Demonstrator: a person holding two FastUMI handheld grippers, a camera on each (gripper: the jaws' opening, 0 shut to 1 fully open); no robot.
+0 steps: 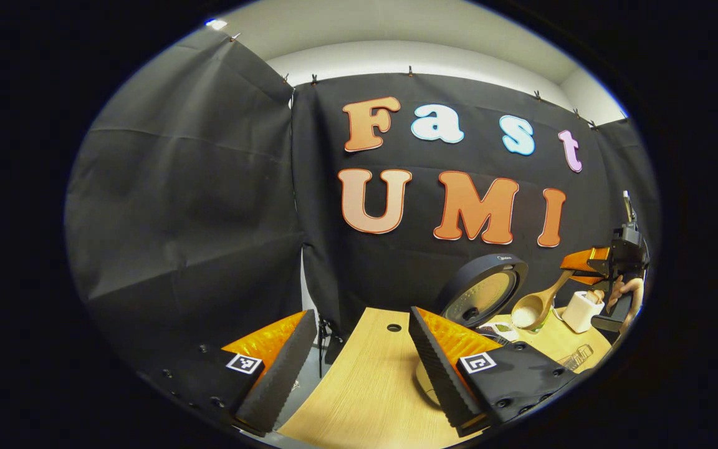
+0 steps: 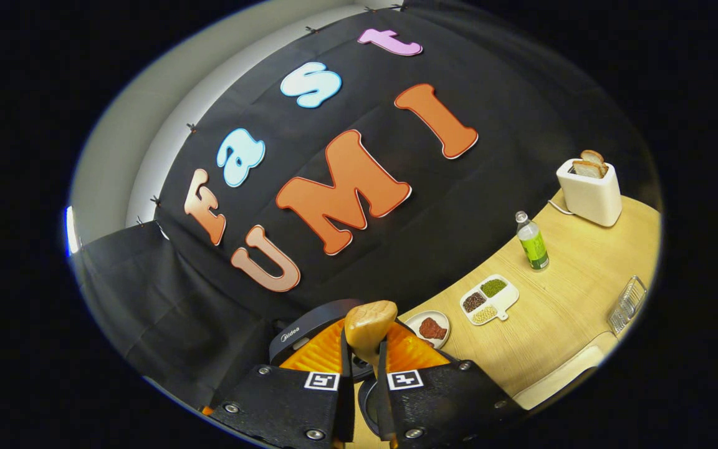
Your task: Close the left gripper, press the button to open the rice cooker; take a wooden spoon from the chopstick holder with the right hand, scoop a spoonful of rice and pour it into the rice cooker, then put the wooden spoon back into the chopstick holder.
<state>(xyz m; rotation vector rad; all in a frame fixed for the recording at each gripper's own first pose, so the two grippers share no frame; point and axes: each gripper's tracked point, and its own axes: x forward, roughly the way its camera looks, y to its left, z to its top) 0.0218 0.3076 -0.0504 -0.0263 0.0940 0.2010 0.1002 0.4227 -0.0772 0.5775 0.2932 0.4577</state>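
The right gripper [image 2: 364,374] is clenched on the handle of the wooden spoon [image 2: 368,330]; both fingers are seen pressed on it, and the handle end sticks up between them. In the left gripper view the spoon bowl [image 1: 530,312] is seen heaped with white rice, just beside the raised lid [image 1: 483,290] of the rice cooker [image 2: 300,337], which stands open. The long axis of the spoon runs slanted, from the hand [image 1: 624,293] at the far right down and left to the bowl. The pot opening is judged to lie just left of and below the bowl, so a short move left and a tilt are called for. The left gripper [image 1: 359,368] is released, its fingers wide apart over the table [image 1: 371,386], holding nothing. A small brand mark is seen on the lid, too small to be read surely.
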